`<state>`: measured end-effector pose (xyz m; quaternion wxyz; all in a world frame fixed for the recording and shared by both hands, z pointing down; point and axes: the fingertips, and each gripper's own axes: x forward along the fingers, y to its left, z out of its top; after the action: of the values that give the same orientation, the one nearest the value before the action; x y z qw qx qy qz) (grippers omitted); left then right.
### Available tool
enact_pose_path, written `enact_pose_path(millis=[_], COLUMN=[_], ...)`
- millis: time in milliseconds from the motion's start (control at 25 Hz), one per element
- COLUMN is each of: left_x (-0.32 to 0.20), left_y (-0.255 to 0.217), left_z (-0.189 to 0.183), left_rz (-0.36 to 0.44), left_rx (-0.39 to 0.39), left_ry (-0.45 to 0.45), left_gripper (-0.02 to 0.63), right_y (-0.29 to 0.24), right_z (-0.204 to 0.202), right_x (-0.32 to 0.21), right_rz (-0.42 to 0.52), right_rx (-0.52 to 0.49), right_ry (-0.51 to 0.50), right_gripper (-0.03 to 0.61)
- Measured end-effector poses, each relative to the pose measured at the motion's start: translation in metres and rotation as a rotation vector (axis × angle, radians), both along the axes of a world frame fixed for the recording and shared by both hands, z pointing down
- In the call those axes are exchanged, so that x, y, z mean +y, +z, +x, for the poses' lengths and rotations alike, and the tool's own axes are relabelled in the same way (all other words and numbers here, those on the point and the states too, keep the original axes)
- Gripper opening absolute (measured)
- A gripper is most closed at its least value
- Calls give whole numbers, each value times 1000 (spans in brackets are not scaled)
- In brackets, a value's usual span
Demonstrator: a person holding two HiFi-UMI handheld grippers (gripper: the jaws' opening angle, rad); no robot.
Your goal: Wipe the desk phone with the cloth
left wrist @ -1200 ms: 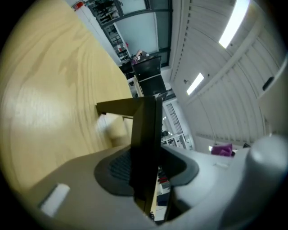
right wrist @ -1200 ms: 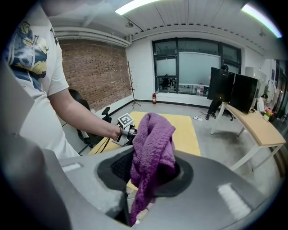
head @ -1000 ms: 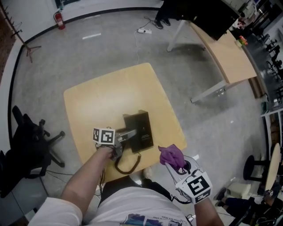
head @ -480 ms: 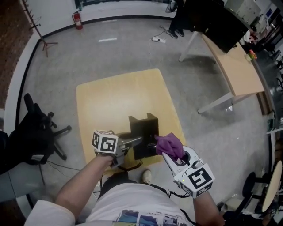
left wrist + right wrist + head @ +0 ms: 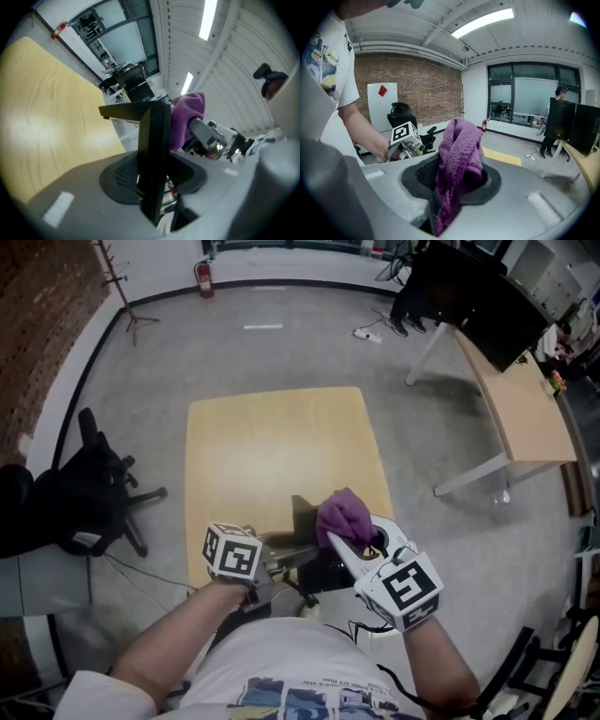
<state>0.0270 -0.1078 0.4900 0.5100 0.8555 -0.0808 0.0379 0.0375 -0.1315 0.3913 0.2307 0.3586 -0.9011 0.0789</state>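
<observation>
Head view. Student: Location of the desk phone (image 5: 306,521)?
Tutor: At the near edge of the table (image 5: 272,446), tipped up on edge, black, clamped by the left gripper (image 5: 298,554) reaching in from the left of that edge. Whether clear of the tabletop, not discernible.
Student: And of the cloth (image 5: 340,515)?
Tutor: Above the same near edge, purple, bunched, pinched in the right gripper (image 5: 342,538), just beside the top of the phone; contact with it not to be judged from above.
Left gripper view. Student: State of those jaws?
Tutor: Closed on the phone's thin black edge, one pad on either face; purple cloth just beyond, on the right side of the phone, tabletop spread out at left.
Right gripper view. Student: Same question.
Tutor: Closed on the cloth, with a fold standing up between the pads and a tail hanging below; marker cube (image 5: 404,136) of the left gripper visible at left beyond.
Student: Surroundings, again by the table?
Tutor: Left of it, a black office chair (image 5: 94,493); beyond its far edge, a red fire extinguisher (image 5: 200,277) and a coat stand (image 5: 117,282); to its far right, a second desk (image 5: 530,409).
</observation>
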Motion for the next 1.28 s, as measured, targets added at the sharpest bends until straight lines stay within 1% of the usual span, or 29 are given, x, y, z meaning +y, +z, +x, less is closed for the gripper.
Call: enact_pose_path(millis=[120,320,560,720,840,920,1040,1280], left_x=[7,3,-8,-14,-14,-12,-5,15], left_y=[-8,-18,-33,-43,-48,-49,-48,-44], left_z=[4,0,-6,-13,-16,-17,-14,-6], left_rz=[9,20,43,48,62,68,66,66], left_rx=[10,28,49,69,70,63,53,30], left_ry=[-11,-56,-98,-123,-127,-126,-116,-61], left_gripper=[180,179,181,181,180,180,179,179], right_y=[10,20,38,51,52,42,14,-37], right_z=[-5,-2,14,18,20,21,25,23], right_x=[7,29,61,83,94,92,77,36], right_rz=[-9,-31,-98,-143,-155,-134,-73,55], right_rx=[26,31,46,69,82,74,46,12], right_ry=[-33,-67,-82,-101,-114,-113,-99,-74], right_gripper=[104,104,104,103,104,104,104,103])
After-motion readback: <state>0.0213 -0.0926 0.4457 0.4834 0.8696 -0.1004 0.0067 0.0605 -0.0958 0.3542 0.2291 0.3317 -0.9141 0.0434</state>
